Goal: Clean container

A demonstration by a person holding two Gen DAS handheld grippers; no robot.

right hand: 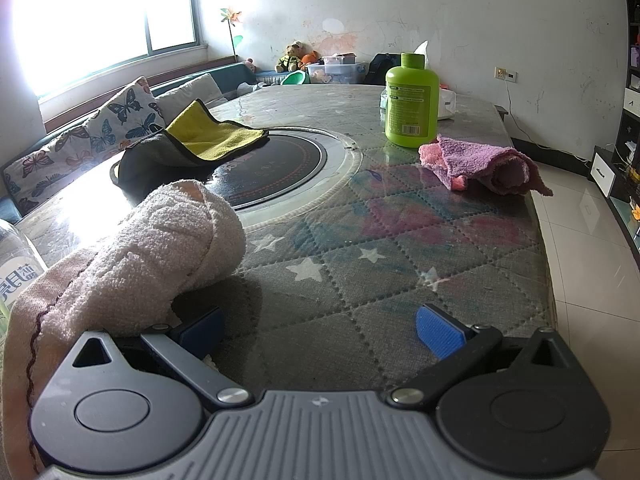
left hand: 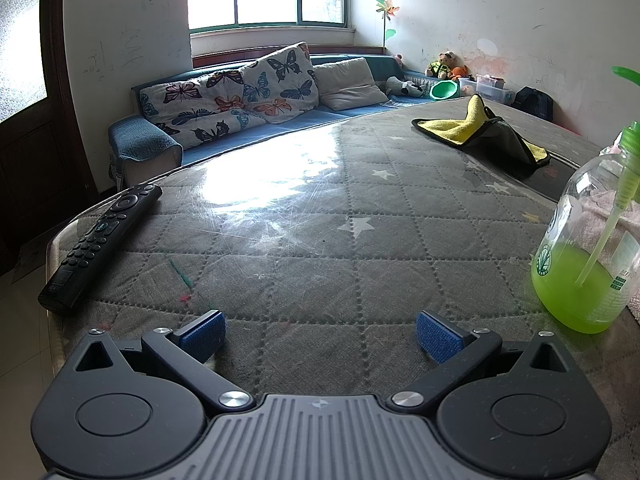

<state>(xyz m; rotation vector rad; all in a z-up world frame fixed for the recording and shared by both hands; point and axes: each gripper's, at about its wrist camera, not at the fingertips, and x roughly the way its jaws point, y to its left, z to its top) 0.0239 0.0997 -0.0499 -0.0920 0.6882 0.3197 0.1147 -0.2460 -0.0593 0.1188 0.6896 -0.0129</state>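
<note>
Both grippers' blue fingers (left hand: 208, 330) (right hand: 438, 330) spread wide, holding nothing.

The round table with a quilted star-patterned cover under clear plastic (right hand: 400, 280) carries everything. A round black glass cooktop (right hand: 280, 168) is set into its middle. A yellow-and-grey microfibre cloth (right hand: 192, 140) lies across the cooktop's left edge. To the right of the cooktop lies a crumpled pink-purple towel (right hand: 484, 164), and just behind it stands an opaque green plastic bottle (right hand: 410, 100). A pale pink terry towel (right hand: 132, 256) lies near the front left, beside a clear pump bottle of green liquid (left hand: 592, 240). A black remote control (left hand: 100, 240) rests at the table's left edge. A blue sofa with butterfly-print cushions (left hand: 240, 96) stands behind the table.
</note>
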